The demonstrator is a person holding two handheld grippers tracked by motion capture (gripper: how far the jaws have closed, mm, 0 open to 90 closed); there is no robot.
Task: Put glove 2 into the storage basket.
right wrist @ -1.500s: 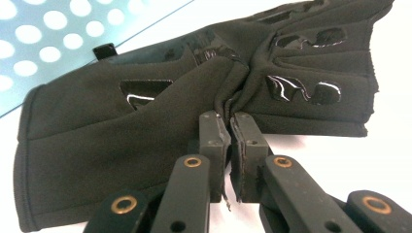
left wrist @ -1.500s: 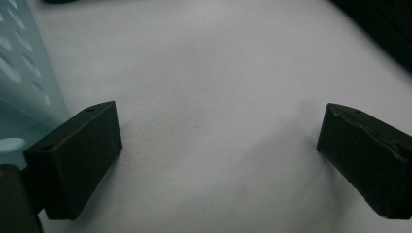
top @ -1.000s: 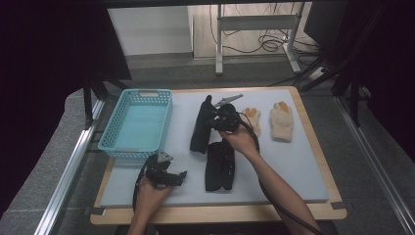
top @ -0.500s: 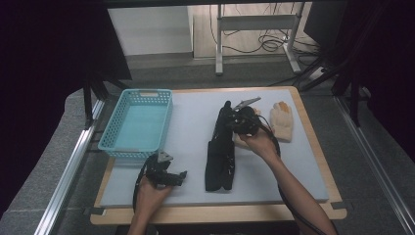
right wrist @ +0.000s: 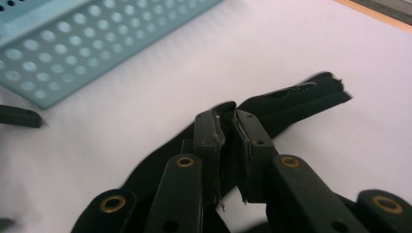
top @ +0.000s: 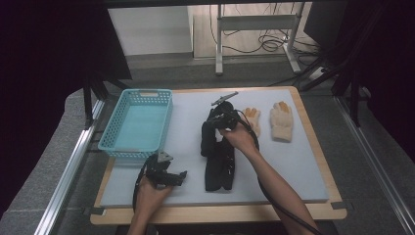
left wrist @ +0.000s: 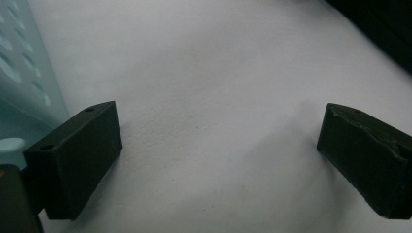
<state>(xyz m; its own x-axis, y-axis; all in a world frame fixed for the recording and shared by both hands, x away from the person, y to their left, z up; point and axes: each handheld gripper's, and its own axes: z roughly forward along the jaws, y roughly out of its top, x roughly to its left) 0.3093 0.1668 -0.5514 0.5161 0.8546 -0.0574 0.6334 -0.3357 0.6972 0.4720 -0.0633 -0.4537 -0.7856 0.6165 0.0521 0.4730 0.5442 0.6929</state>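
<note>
Two black gloves lie in the middle of the grey mat (top: 293, 166). One black glove (top: 209, 139) overlaps the far end of the other black glove (top: 220, 171). My right gripper (top: 216, 122) hovers low over the far glove (right wrist: 291, 97). Its jaws have just been opening; in the right gripper view the right gripper (right wrist: 228, 121) shows a narrow gap, with nothing pinched between the pads. My left gripper (top: 180, 177) rests on the mat at the near left, open. Between the jaws of the left gripper (left wrist: 218, 145) is only bare mat.
A light blue perforated basket (top: 134, 147) stands at the left of the mat, close to the left gripper (left wrist: 19, 73). Two cream gloves with orange fingertips (top: 282, 122) (top: 253, 120) lie at the far right. Table legs and cables stand beyond the far edge.
The right gripper swung right, then back left. The far black glove came along with it and now overlaps the other black glove. The left hand stayed put.
</note>
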